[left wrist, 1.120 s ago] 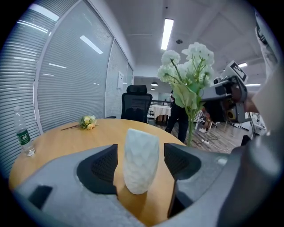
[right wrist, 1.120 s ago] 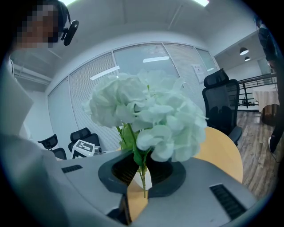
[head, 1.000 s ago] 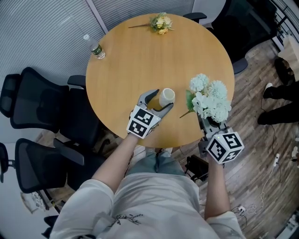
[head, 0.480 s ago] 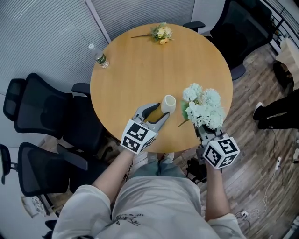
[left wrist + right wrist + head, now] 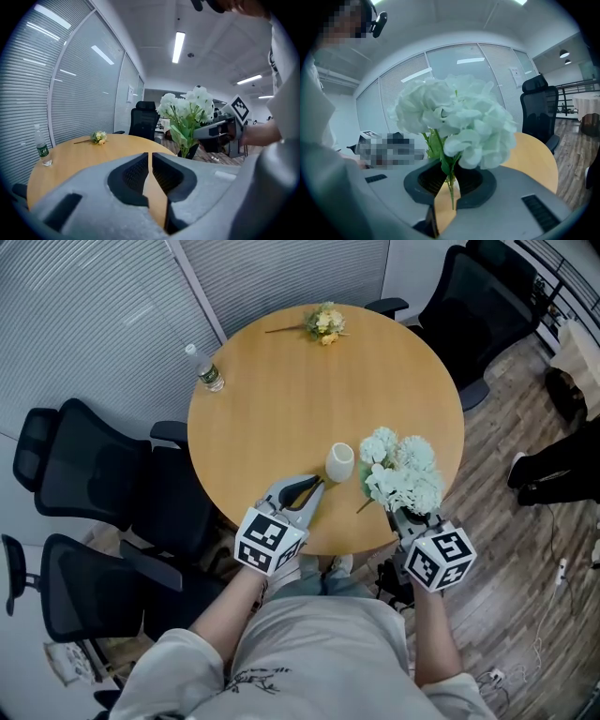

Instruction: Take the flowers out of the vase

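White flowers (image 5: 454, 124) rise from the right claw (image 5: 451, 187), whose jaws pinch their green stems and hold the bunch above the near right edge of the bench (image 5: 281, 399). The left claw (image 5: 150, 161) has just been closing and is now all but pressed together, with nothing between its jaws. Just beyond it the vase (image 5: 339, 462) stands upright and empty by the near edge. The lifting-out looks done, so the next move probably calls for laying the bunch on bare wood and letting go. Only the head view shows the vase. Only the right gripper view shows the pinch on the stems.
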Motion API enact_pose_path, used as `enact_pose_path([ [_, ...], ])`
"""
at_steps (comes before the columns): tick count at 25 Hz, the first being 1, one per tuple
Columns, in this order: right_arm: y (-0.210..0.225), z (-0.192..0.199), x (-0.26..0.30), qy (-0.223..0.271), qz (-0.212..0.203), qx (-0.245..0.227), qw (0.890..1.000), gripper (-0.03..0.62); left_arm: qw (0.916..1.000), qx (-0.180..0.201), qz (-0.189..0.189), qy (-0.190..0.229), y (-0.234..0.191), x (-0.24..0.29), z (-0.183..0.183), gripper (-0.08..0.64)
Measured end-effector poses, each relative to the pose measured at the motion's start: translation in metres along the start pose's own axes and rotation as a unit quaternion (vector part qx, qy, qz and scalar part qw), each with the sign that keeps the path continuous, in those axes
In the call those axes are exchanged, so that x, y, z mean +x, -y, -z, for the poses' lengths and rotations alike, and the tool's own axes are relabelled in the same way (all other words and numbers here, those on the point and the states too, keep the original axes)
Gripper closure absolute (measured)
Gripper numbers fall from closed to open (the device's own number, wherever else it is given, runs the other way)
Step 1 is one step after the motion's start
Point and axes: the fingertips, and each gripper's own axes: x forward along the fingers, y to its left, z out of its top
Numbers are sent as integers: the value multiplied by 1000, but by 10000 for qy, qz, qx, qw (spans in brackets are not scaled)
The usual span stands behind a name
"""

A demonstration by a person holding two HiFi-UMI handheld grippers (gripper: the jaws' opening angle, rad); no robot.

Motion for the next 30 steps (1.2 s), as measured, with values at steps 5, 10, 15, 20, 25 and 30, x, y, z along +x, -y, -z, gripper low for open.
enact_pose_path([
  [5, -7, -3, -3, 7, -51, -11, 10000, 545, 10000, -35, -36, 39, 3, -11, -6, 547],
  [10, -7, -2, -6, -51, -77, -11, 10000, 545, 10000, -85, 4, 13, 16, -11, -12, 551],
  [15, -11, -2, -6, -94, -125, 24, 9999, 545, 9995, -317, -45, 60, 13, -14, -9, 551],
  [20, -11, -5, -9, -143, -103, -26, 9998, 545, 9994, -318, -105, 84, 8, -20, -11, 551],
  [25, -9, -4, -9, -34, -45, 2, 10000, 545, 9995, -270, -136, 16, 7, -23, -4, 551],
  [30, -7, -2, -9, -37, -39, 21, 10000, 545, 9997, -198, -125, 29, 9, -20, -8, 551],
])
